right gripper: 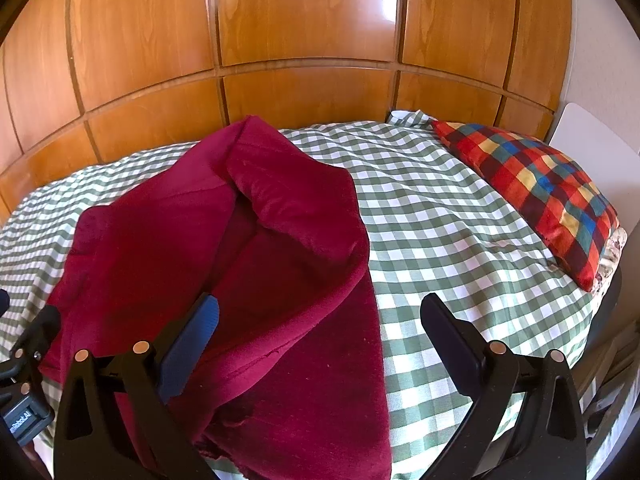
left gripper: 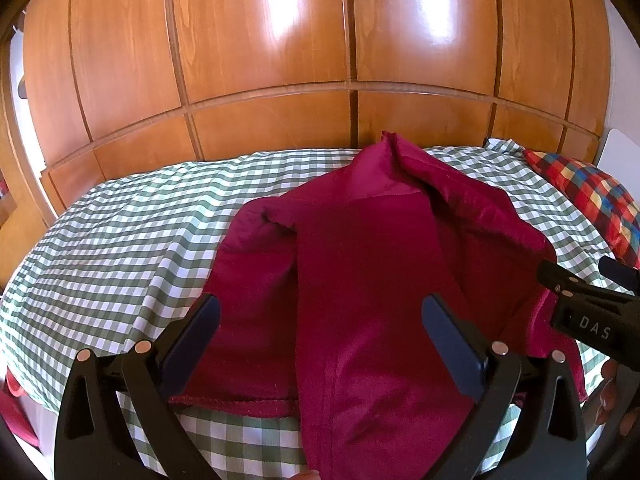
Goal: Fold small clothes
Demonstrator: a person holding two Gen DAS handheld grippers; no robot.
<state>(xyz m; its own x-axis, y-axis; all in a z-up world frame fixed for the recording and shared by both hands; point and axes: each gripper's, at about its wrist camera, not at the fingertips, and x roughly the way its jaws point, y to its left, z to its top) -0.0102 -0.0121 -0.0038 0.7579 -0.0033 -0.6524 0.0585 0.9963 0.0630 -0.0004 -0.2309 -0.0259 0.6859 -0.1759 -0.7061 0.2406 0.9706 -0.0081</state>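
Note:
A dark red garment lies rumpled on the green-and-white checked bed cover, partly folded over itself, one end reaching toward the wardrobe. My left gripper is open, its jaws wide apart just above the garment's near part. The right gripper's black body shows at the right edge of the left wrist view. In the right wrist view the garment fills the left half. My right gripper is open over the garment's right edge, the left finger above the cloth, the right finger above the bed cover.
A wooden wardrobe stands right behind the bed. A red, blue and yellow checked pillow lies at the bed's far right, with a white board behind it. The bed's near edge is just below both grippers.

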